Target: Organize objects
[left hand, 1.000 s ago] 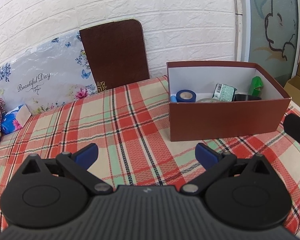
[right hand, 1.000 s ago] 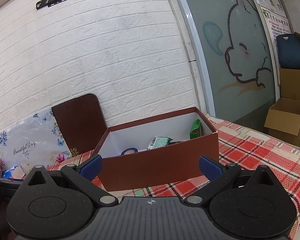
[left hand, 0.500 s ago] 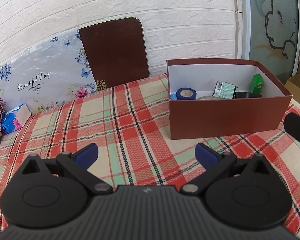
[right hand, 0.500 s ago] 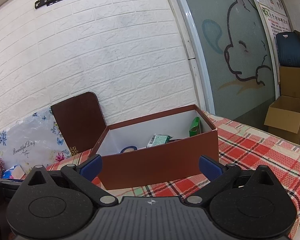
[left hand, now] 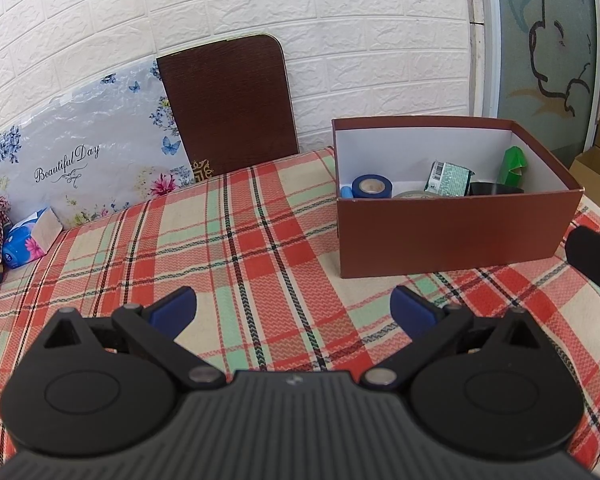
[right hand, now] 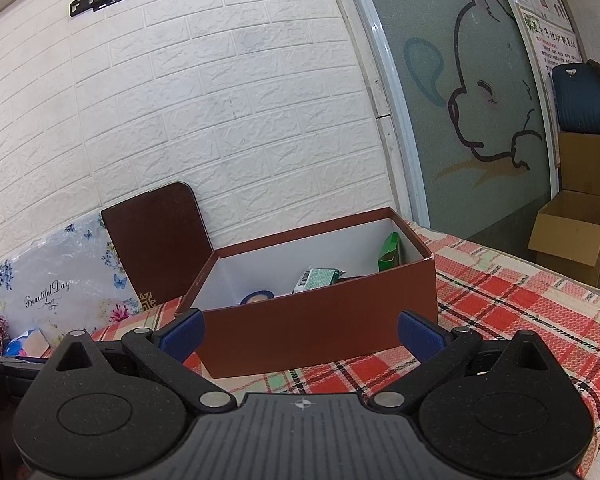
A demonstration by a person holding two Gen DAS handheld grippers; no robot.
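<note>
A dark red cardboard box (left hand: 452, 236) (right hand: 320, 332) with a white inside stands on the plaid tablecloth (left hand: 236, 248). Inside it lie a blue tape roll (left hand: 371, 187) (right hand: 257, 297), a green packet (left hand: 449, 178) (right hand: 318, 278), a green carton (left hand: 513, 164) (right hand: 390, 252) and a black item (left hand: 494, 189). My left gripper (left hand: 294, 306) hovers open over bare cloth, in front and left of the box. My right gripper (right hand: 300, 334) is open just short of the box's near wall, holding nothing. Part of the right gripper's body (left hand: 594, 262) shows at the left view's right edge.
A brown board (left hand: 228, 104) and a floral "Beautiful Day" panel (left hand: 84, 156) lean on the white brick wall. A blue tissue pack (left hand: 28, 244) lies at the far left of the table. Cardboard cartons (right hand: 576, 236) stand on the floor to the right.
Both views have shifted slightly: the box sits a little lower in the right wrist view and a little higher in the left wrist view. Both grippers stay open.
</note>
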